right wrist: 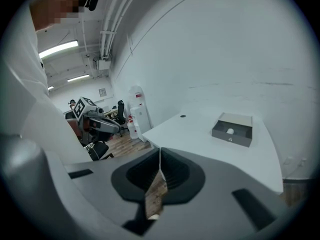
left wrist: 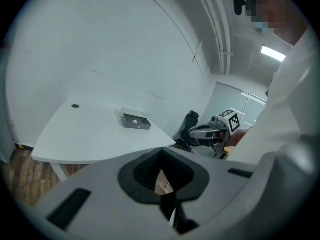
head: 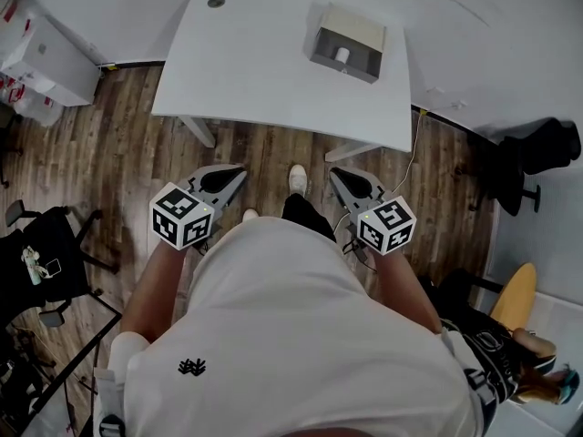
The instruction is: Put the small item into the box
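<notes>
On the table (head: pixel 255 71): small item (head: pixel 342 55) in box (head: pixel 364 35) | left gripper (head: pixel 240 174), right gripper (head: pixel 334 175) well away, jaws together

Wht table (head: pixel 255 62), gry box (head: pixel 363 69), wood-grain flr (head: pixel 109 144)

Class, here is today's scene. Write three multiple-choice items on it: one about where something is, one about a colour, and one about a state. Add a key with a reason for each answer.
1. Where is the small item?
A. on the floor
B. inside the box
C. between the left tongs

2. What colour is the table?
A. black
B. red
C. white

3. How do the left tongs stand?
A. shut and empty
B. wide open
C. shut on the box

Key:
1 B: the head view shows the item lying in the box's open compartment.
2 C: the tabletop is plain white in every view.
3 A: the left gripper view shows the jaws together with nothing between them.
</notes>
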The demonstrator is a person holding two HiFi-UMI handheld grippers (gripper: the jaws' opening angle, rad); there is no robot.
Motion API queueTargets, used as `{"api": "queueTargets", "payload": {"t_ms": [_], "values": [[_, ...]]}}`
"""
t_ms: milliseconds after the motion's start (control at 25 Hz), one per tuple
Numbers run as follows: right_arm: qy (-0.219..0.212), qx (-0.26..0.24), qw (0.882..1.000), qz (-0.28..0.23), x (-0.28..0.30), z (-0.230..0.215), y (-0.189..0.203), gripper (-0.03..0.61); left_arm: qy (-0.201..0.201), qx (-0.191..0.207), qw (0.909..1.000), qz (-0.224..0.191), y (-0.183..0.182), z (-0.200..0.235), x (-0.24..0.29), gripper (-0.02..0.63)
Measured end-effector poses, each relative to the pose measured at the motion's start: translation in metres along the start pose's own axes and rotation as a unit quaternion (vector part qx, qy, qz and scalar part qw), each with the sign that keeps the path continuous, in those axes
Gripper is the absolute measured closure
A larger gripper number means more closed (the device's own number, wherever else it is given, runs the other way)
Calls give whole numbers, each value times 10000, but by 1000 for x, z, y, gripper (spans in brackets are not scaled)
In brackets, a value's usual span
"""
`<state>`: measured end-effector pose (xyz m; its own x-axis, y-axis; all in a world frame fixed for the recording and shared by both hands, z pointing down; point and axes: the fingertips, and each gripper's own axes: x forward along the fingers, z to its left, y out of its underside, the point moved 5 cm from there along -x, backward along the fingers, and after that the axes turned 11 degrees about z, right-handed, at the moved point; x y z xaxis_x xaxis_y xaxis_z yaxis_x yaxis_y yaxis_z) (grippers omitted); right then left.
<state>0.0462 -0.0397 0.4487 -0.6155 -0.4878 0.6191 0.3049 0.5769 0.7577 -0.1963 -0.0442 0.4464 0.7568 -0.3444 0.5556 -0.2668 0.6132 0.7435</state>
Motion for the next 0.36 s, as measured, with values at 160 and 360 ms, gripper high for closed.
{"api": "queueTargets", "payload": {"t_ms": [160, 360], "values": [[-32, -109, 9999, 6, 5, -5, -9, 566, -112, -106, 9999, -44, 2, 6, -3, 607], [-9, -170, 9998, 38, 9, -20, -17, 566, -221, -143, 9996, -119, -5, 13, -2, 607]]}}
